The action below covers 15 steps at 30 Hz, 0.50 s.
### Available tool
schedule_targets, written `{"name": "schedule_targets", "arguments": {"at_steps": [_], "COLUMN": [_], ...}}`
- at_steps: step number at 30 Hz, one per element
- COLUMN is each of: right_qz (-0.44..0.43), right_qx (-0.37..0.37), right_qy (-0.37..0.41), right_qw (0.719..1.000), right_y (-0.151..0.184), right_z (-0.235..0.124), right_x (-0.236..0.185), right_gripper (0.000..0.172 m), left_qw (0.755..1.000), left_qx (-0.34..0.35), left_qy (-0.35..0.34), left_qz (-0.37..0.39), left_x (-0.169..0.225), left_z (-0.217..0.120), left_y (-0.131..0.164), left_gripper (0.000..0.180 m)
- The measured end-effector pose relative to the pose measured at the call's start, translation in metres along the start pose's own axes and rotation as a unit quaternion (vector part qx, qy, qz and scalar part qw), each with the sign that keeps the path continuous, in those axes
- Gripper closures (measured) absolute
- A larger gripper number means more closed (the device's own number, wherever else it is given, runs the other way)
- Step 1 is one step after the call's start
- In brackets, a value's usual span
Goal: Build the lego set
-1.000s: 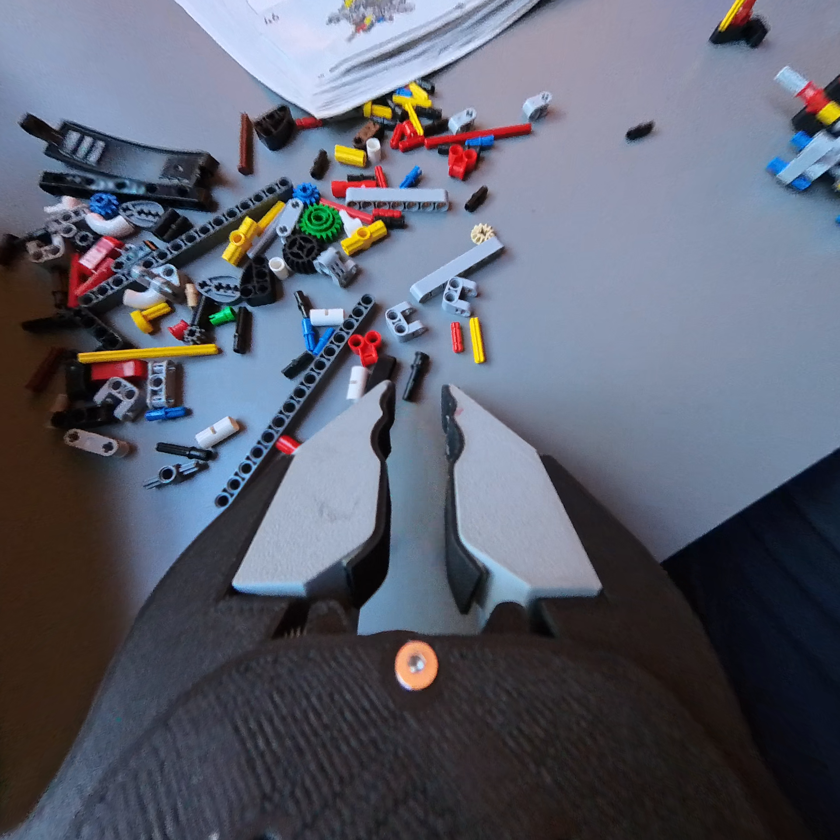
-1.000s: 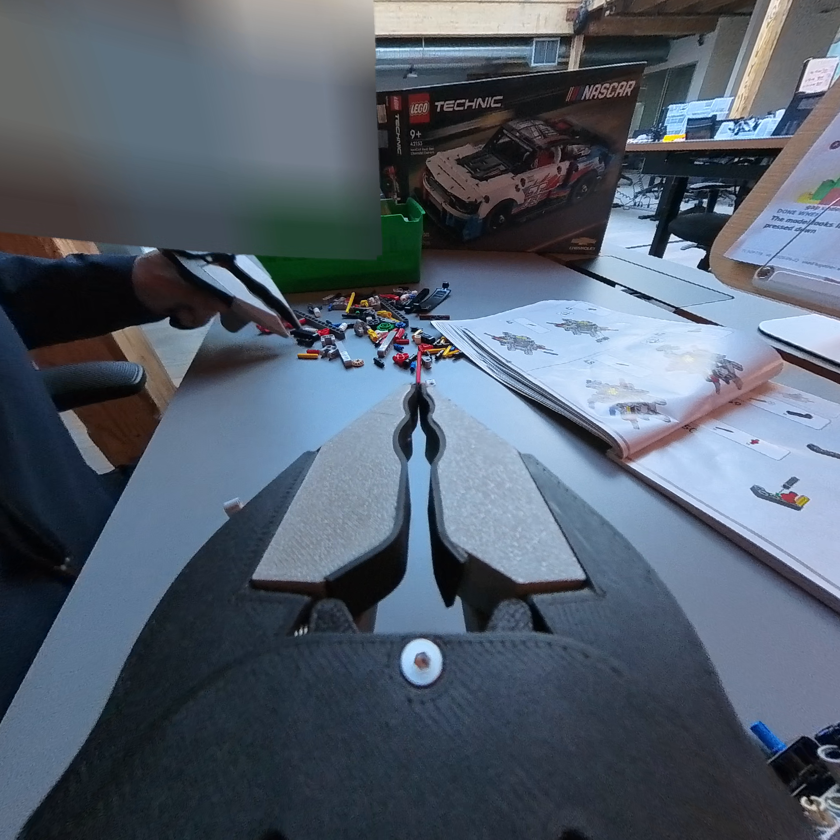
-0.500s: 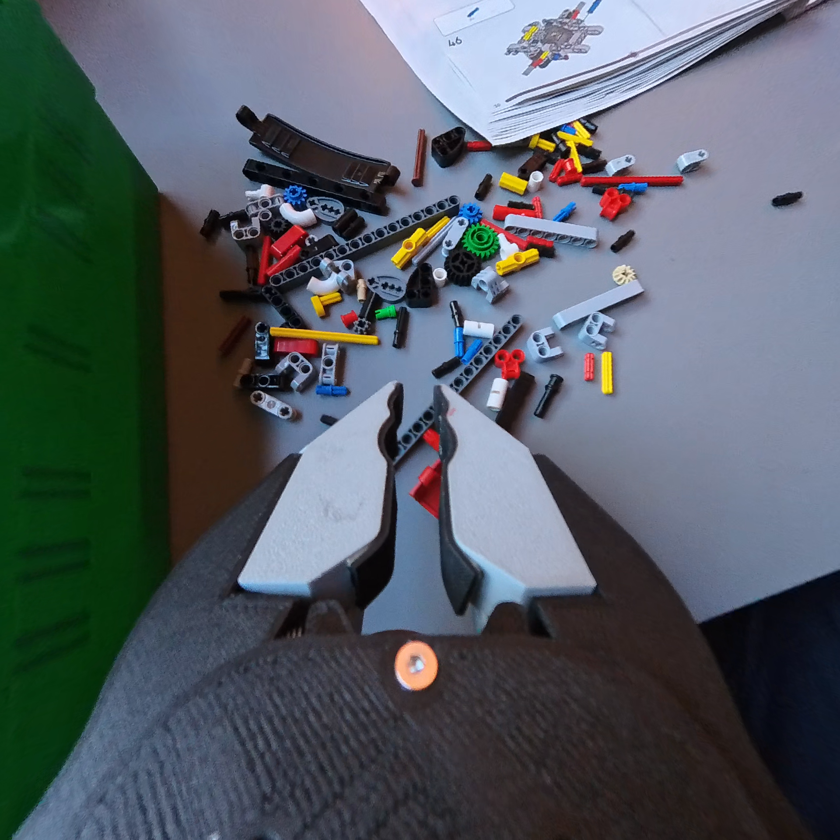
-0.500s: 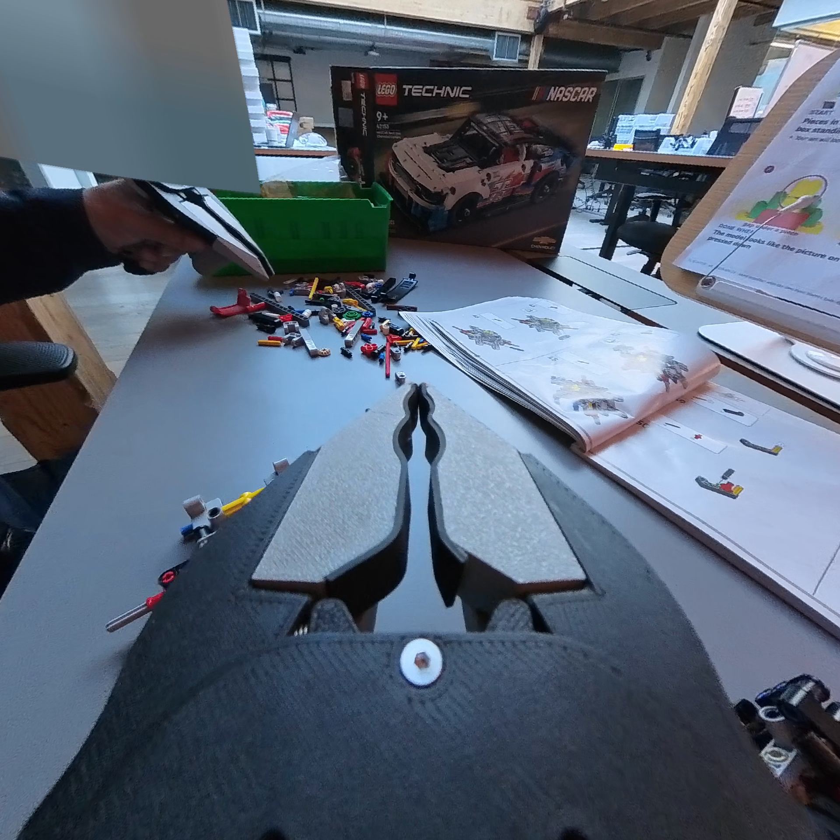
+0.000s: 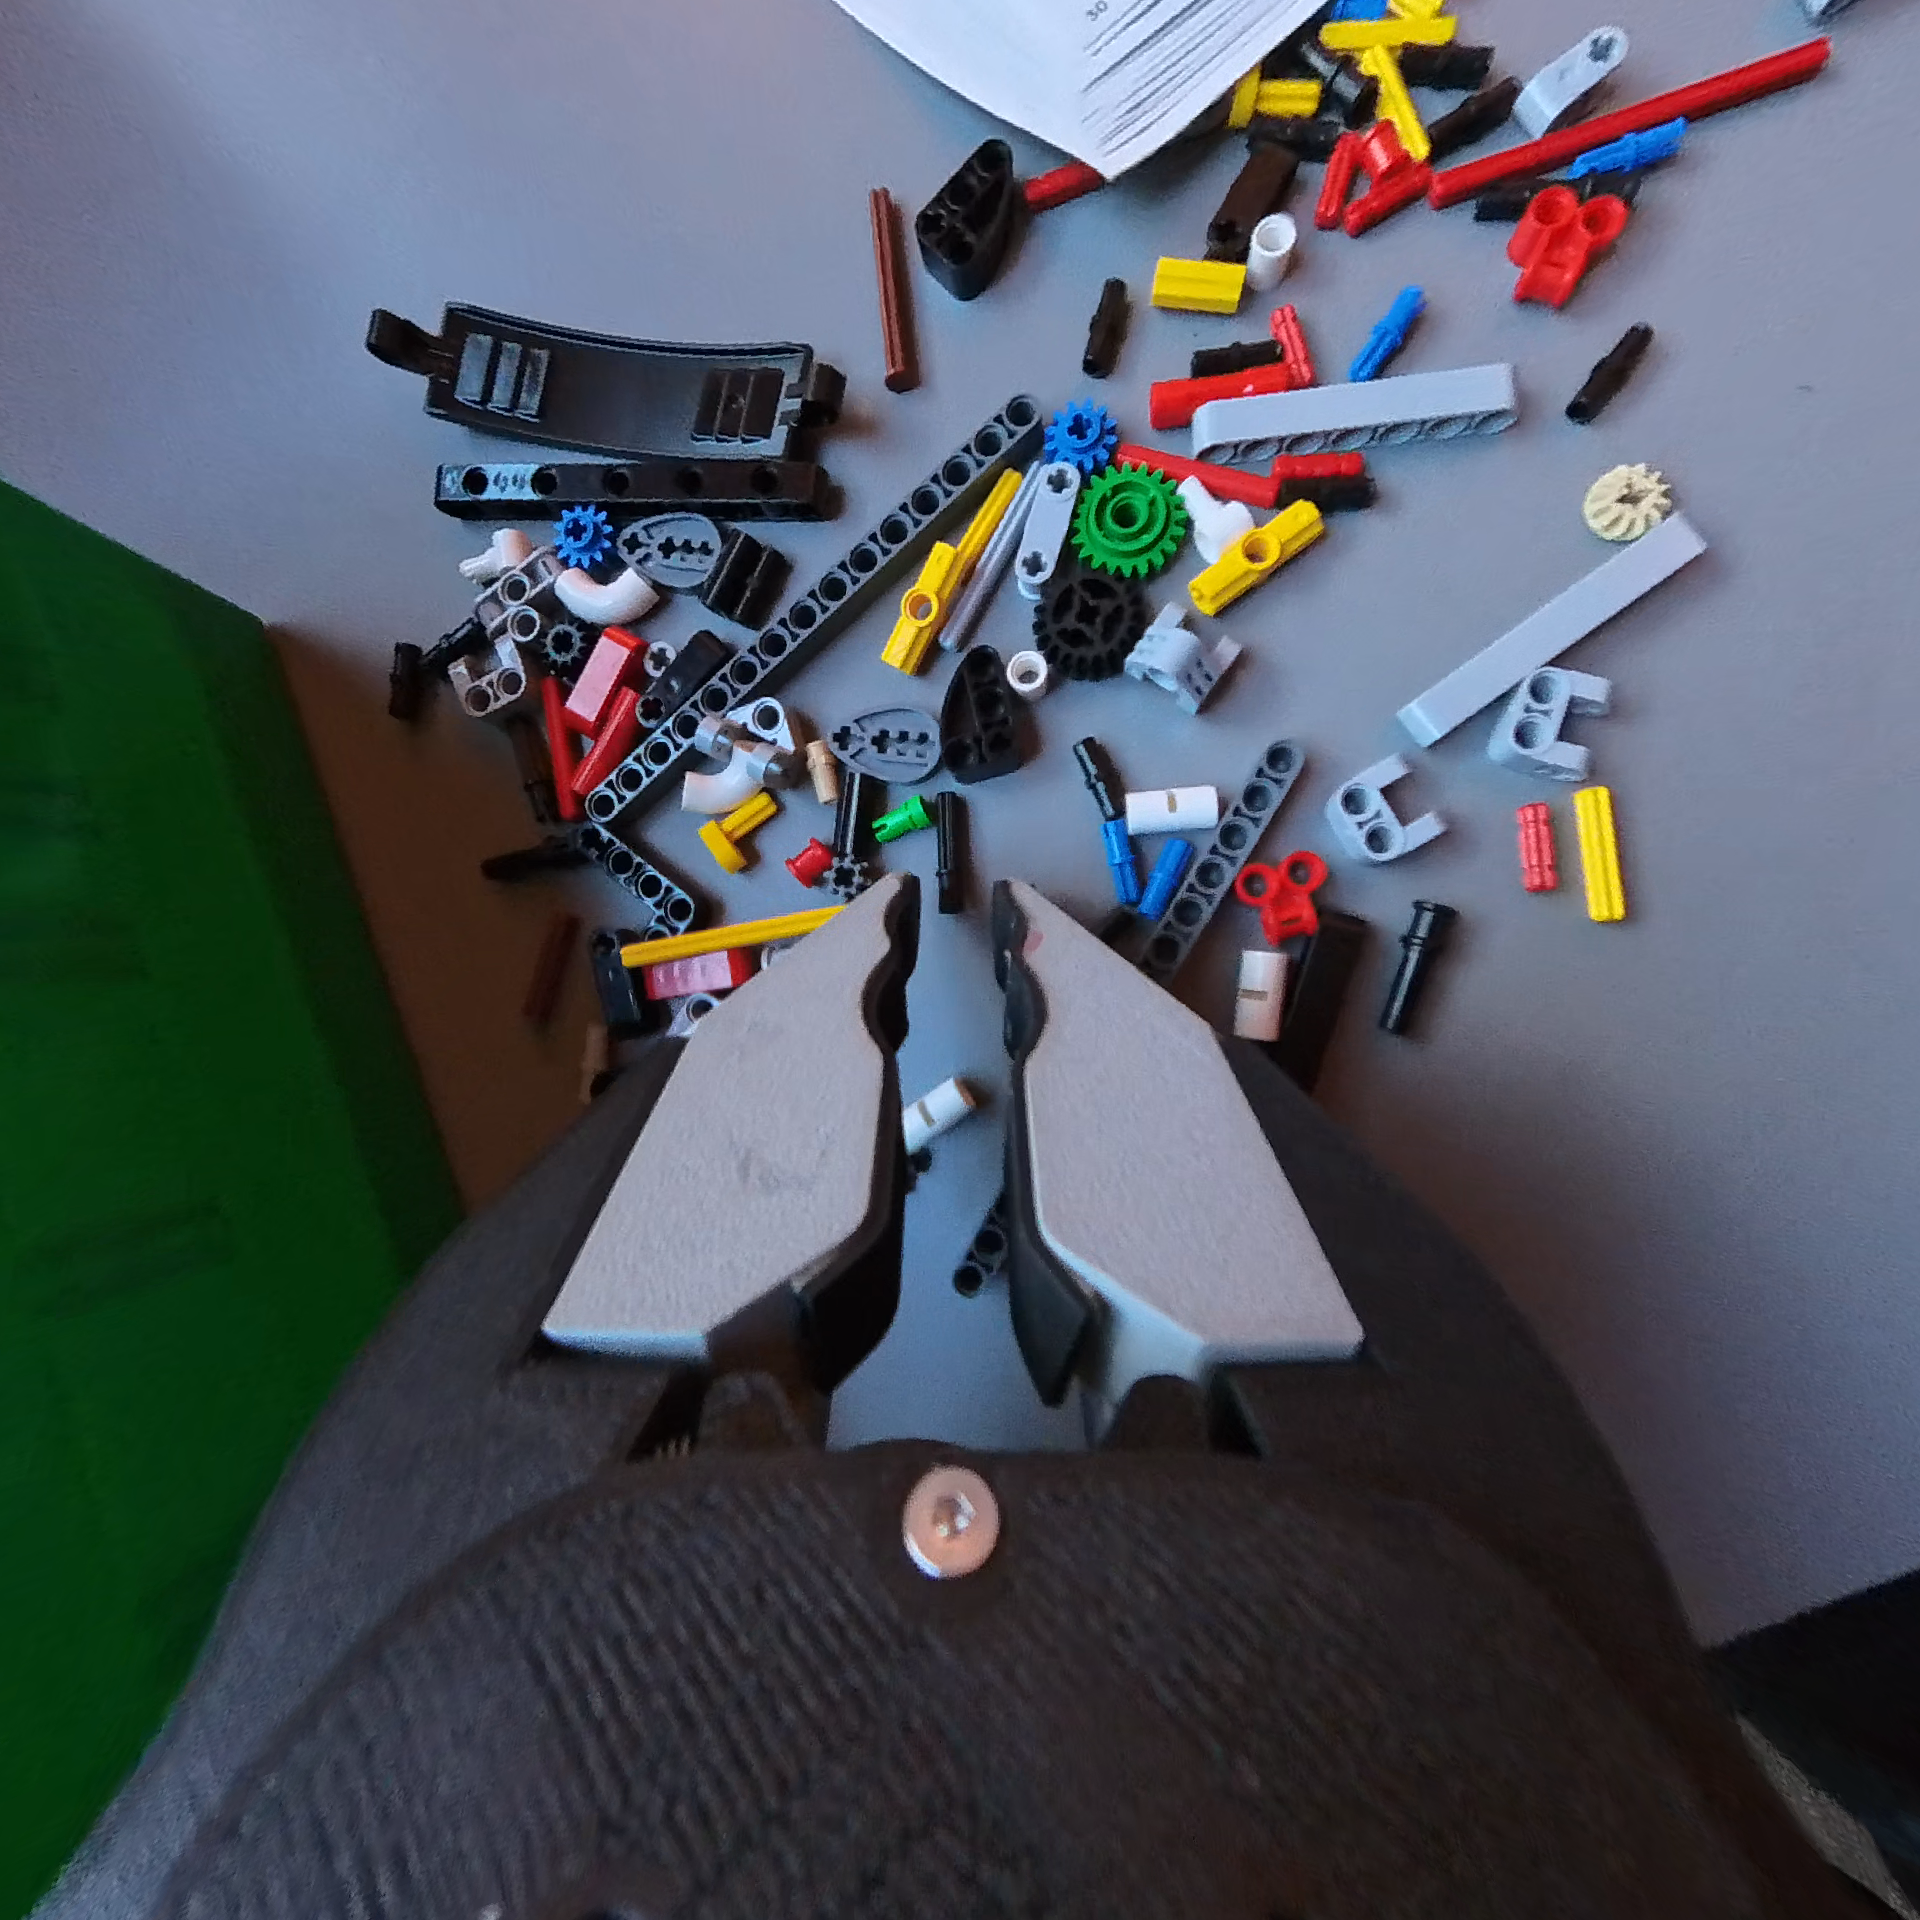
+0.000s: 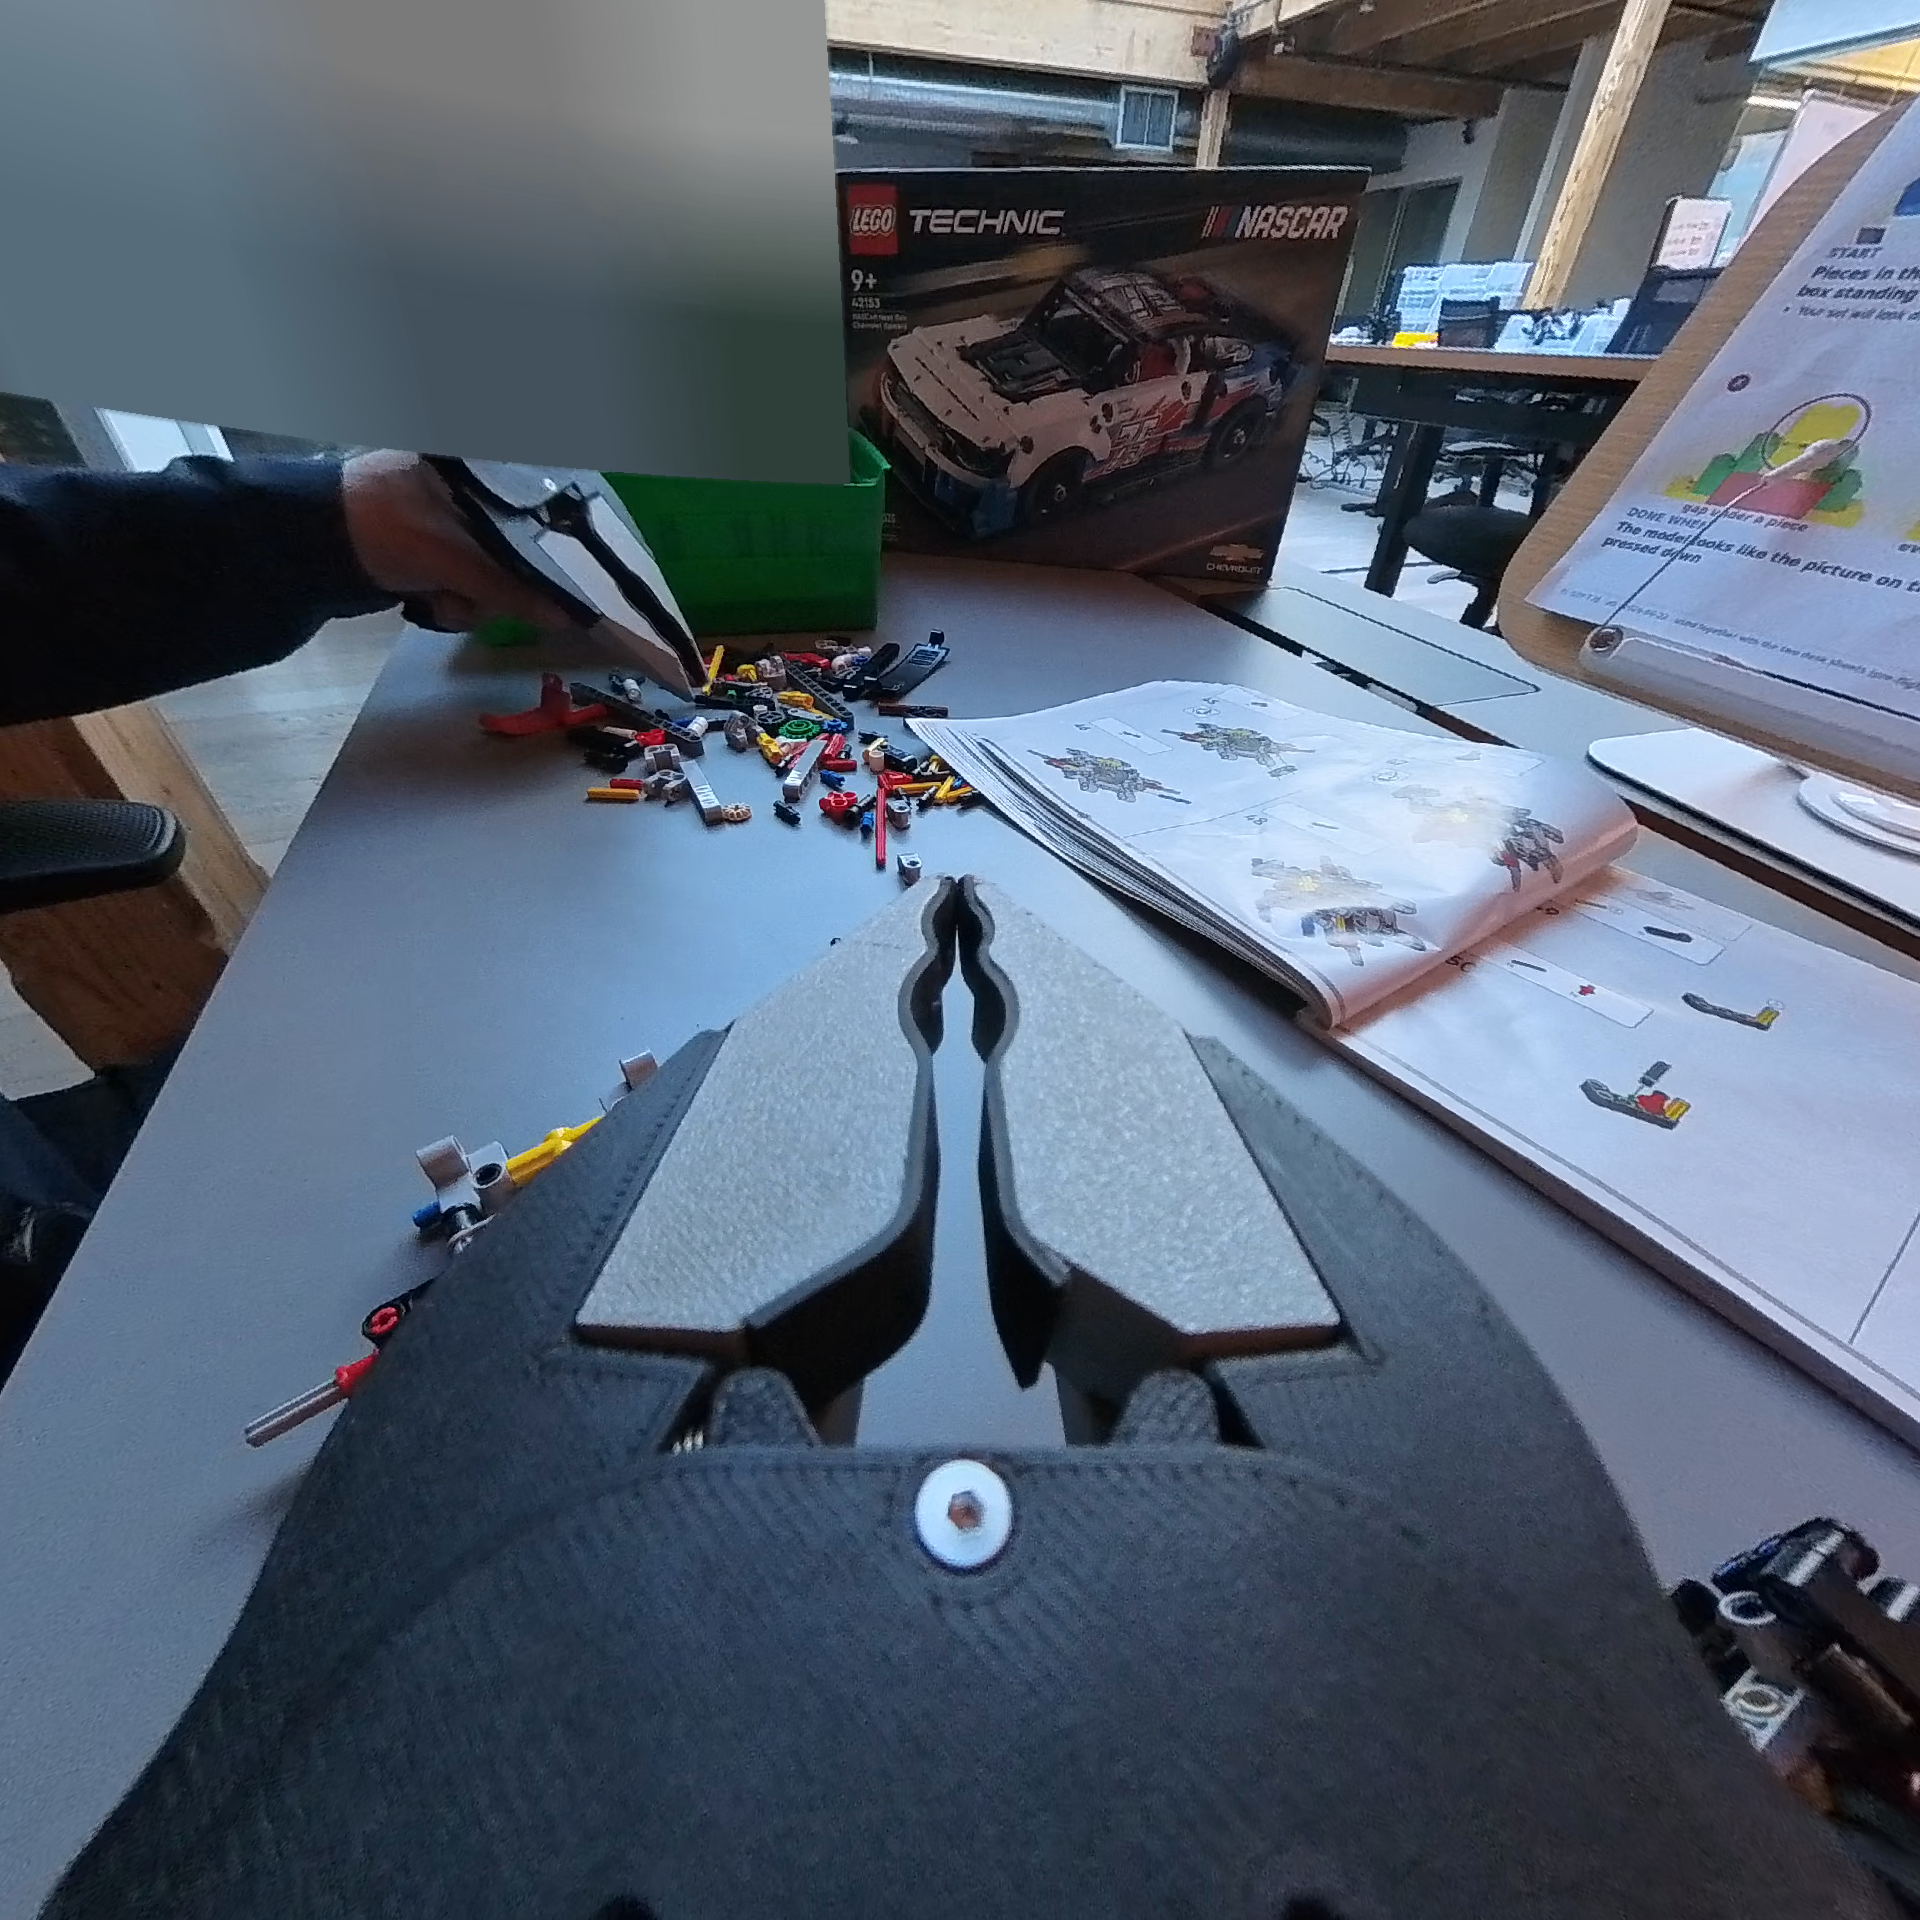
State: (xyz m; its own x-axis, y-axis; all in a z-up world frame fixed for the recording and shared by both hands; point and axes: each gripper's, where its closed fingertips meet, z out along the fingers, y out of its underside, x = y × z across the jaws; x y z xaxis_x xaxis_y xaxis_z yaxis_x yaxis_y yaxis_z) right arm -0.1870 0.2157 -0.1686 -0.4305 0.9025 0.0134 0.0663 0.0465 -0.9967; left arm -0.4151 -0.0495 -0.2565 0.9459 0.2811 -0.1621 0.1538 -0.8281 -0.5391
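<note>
Left wrist view: the left gripper [image 5: 954, 902] hangs over scattered plastic building pieces on a grey table [image 5: 1714, 1195], fingers slightly parted and holding nothing — a black pin [image 5: 947, 850] lies just past the tips. It looks light, stiff, slippery; best pinched mid-shaft. The right gripper [image 6: 957, 891], fingertips pressed together on nothing, rests near an open instruction booklet [image 6: 1351, 821].

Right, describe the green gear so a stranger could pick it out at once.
Find the scatter of small building parts on the grey table, below the open booklet. Near its middle lies the green gear, between a smaller blue gear and a black gear. It is the only green toothed wheel.
</note>
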Motion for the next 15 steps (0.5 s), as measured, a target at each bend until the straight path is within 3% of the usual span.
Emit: {"name": "schedule_targets", "arguments": {"at_steps": [10, 15], "right_qz": [0.006, 0.012], "right_qx": [0.004, -0.005], "right_qy": [-0.012, -0.033], "right_qw": [1.000, 0.999], "right_y": [-0.002, 0.000], "right_z": [-0.001, 0.001], "right_x": [-0.003, -0.011], "right_gripper": [0.172, 0.172], "left_qw": [1.000, 0.999], "left_qx": [-0.010, 0.038], "left_qy": [0.020, -0.010], "left_qz": [-0.004, 0.015], "left_x": [-0.002, 0.004], "left_z": [0.007, -0.021], "left_y": [0.001, -0.018], "left_gripper": [0.178, 0.178]}}
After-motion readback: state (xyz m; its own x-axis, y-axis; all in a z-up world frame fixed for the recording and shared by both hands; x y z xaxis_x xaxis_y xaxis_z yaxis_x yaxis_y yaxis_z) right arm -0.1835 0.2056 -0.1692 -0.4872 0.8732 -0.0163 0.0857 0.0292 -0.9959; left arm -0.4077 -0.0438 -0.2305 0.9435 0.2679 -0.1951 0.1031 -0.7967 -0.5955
